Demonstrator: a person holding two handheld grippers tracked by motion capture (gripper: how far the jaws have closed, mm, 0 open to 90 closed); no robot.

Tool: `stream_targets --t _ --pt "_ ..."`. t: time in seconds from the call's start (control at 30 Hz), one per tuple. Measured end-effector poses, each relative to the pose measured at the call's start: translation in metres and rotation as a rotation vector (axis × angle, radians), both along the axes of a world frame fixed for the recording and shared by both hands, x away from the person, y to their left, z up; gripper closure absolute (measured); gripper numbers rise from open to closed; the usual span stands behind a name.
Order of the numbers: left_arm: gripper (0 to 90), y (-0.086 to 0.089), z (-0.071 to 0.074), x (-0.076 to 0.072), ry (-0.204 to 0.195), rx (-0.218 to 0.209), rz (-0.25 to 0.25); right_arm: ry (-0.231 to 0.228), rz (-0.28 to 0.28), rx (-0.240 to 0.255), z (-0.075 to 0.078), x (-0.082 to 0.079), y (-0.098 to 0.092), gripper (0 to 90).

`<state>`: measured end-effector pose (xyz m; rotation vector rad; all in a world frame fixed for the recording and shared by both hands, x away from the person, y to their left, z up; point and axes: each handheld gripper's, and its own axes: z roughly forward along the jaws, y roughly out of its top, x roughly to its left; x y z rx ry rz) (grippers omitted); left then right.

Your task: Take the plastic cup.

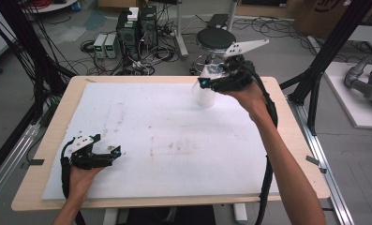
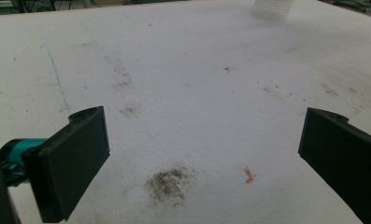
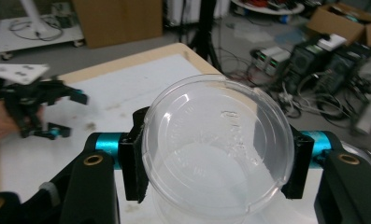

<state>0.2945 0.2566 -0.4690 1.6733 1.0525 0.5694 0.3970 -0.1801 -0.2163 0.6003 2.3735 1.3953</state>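
My right gripper (image 1: 207,83) hangs over the far right part of the white mat (image 1: 165,140), shut on a round clear plastic lid (image 3: 218,144) held by its rim between the two jaws. In the high view the lid (image 1: 213,70) sits just above a translucent cup (image 1: 203,95) that stands on the mat. Through the lid, the right gripper view shows the cup (image 3: 206,196) directly below. My left gripper (image 1: 114,152) rests low at the front left of the mat. It is open (image 2: 204,158), with bare mat between its jaws. The cup's base (image 2: 272,7) shows far ahead of it.
The mat covers most of a wooden table (image 1: 52,140) and carries dark smudges (image 2: 167,184) and a small orange scrap (image 2: 249,175). Beyond the far edge stand a black stool (image 1: 215,38), computer cases (image 1: 137,28) and tangled cables on the floor.
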Motion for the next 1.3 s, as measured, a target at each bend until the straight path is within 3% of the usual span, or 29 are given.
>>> stream_targets --t 0.2,0.4,0.6,0.87,1.3 --pt "1.9 0.0 0.0 0.0 -0.001 -0.001 -0.001 -0.019 0.083 0.054 -0.021 -0.03 0.006 40.5" --pt "1.9 0.0 0.0 0.0 -0.001 -0.001 -0.001 -0.03 0.126 0.104 -0.059 -0.055 0.008 40.5" --pt "1.9 0.0 0.0 0.001 0.007 0.004 0.001 -0.015 0.176 0.109 -0.089 -0.068 0.015 40.5" --pt "1.9 -0.001 0.0 0.001 0.008 0.006 0.001 -0.024 0.249 0.153 -0.106 -0.081 0.024 40.5" --pt "1.9 -0.002 0.0 0.001 0.01 0.016 0.005 -0.002 0.257 0.166 -0.114 -0.076 0.028 40.5"
